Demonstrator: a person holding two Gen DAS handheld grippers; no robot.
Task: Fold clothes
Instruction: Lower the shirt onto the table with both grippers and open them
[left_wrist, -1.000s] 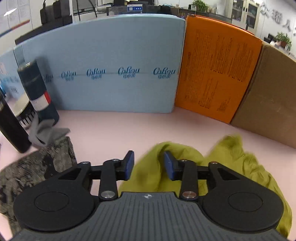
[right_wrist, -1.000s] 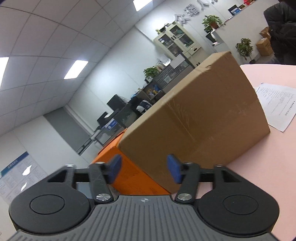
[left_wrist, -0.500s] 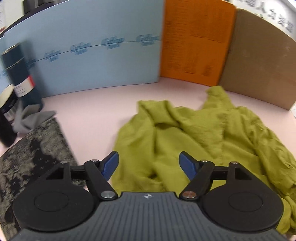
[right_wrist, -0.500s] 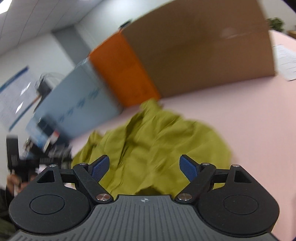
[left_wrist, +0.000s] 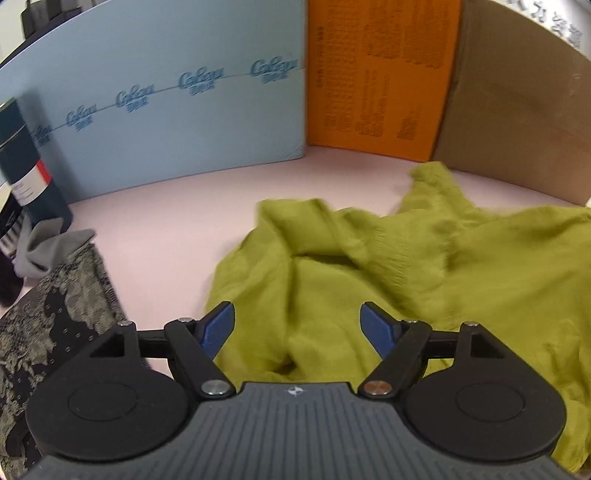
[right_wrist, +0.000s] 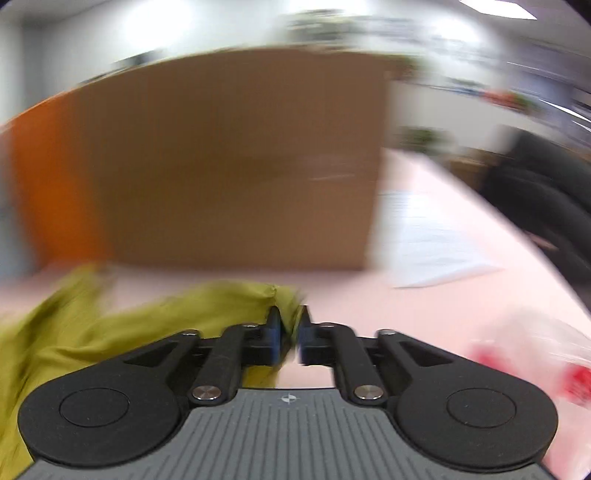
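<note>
1. The pink tabletop (left_wrist: 177, 206) carries a crumpled olive-green garment (left_wrist: 424, 280) near the cardboard box (left_wrist: 517, 110).
2. The left gripper (left_wrist: 297, 325) hovers spread over it.
3. The right gripper (right_wrist: 290, 334) pinches its edge.

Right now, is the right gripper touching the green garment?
Touching. The right wrist view shows the right gripper nearly closed, with an edge of the green garment pinched between its blue pads. Blur hides finer detail.
</note>
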